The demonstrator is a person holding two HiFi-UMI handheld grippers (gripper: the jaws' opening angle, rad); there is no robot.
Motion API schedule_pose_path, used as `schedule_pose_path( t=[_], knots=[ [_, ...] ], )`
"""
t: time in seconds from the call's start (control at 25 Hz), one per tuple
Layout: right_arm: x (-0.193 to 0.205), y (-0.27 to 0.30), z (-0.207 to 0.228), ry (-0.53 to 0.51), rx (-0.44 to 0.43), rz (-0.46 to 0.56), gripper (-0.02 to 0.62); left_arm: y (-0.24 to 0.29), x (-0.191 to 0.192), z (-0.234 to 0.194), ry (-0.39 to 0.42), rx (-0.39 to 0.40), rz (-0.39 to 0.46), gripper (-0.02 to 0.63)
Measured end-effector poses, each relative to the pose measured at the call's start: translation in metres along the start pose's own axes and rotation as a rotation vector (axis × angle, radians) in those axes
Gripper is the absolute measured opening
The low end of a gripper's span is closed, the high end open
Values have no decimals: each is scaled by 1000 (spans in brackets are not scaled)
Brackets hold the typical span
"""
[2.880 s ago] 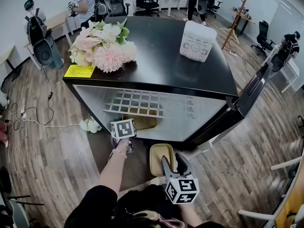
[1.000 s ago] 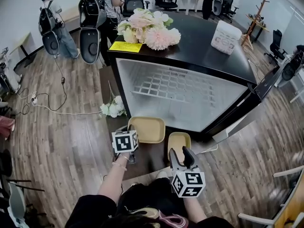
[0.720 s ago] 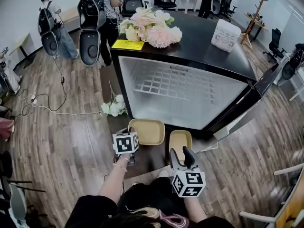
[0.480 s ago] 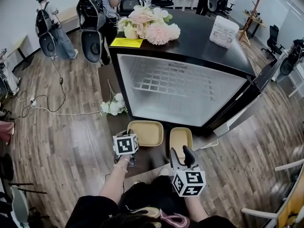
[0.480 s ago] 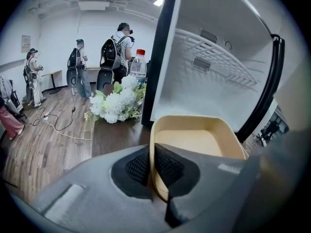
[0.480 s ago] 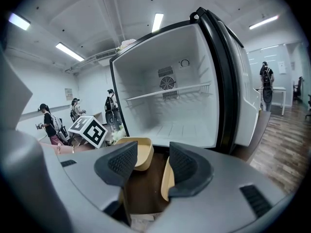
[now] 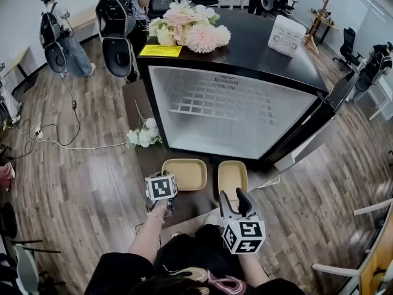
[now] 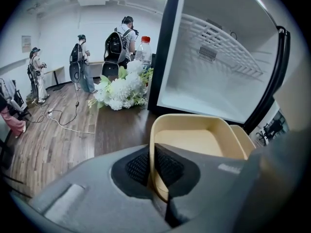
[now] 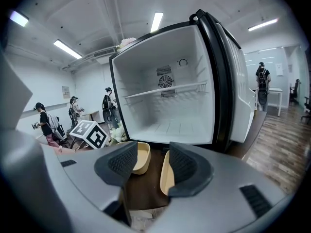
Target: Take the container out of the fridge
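Note:
Two beige containers lie on a dark board in front of the open, empty fridge (image 7: 233,112). My left gripper (image 7: 163,186) (image 8: 154,166) is shut on the near rim of the left container (image 7: 184,173) (image 8: 194,140), which hangs low in front of the fridge opening. Whether it rests on the board I cannot tell. My right gripper (image 7: 234,200) (image 9: 151,163) stands open behind the right container (image 7: 233,177), whose rim (image 9: 166,176) runs just inside the right pad (image 9: 187,164); the left pad is well apart from it.
The fridge door (image 7: 344,97) swings open at the right. Pink flowers (image 7: 187,29) and a white box (image 7: 286,35) sit on the fridge top. White flowers (image 7: 142,137) lie on the floor to the left. People with backpacks (image 7: 120,23) stand at the back left.
The left container has come out of the fridge's bottom and sunk lower in front of it, still in my left gripper. The right gripper and its container have stayed put.

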State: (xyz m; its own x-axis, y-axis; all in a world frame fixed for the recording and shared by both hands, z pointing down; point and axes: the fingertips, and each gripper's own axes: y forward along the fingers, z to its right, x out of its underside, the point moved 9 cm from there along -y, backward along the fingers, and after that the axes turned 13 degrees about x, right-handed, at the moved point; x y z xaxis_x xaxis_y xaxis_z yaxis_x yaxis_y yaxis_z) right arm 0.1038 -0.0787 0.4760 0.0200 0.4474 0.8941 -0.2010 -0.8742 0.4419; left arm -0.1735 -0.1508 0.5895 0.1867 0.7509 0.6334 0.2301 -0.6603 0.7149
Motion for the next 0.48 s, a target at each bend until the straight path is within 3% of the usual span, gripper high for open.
schedule_pose_path(
  t=[0.48],
  knots=[
    [2, 0, -4, -5, 3, -7, 208, 9, 15, -10, -22, -40, -38, 11]
  ],
)
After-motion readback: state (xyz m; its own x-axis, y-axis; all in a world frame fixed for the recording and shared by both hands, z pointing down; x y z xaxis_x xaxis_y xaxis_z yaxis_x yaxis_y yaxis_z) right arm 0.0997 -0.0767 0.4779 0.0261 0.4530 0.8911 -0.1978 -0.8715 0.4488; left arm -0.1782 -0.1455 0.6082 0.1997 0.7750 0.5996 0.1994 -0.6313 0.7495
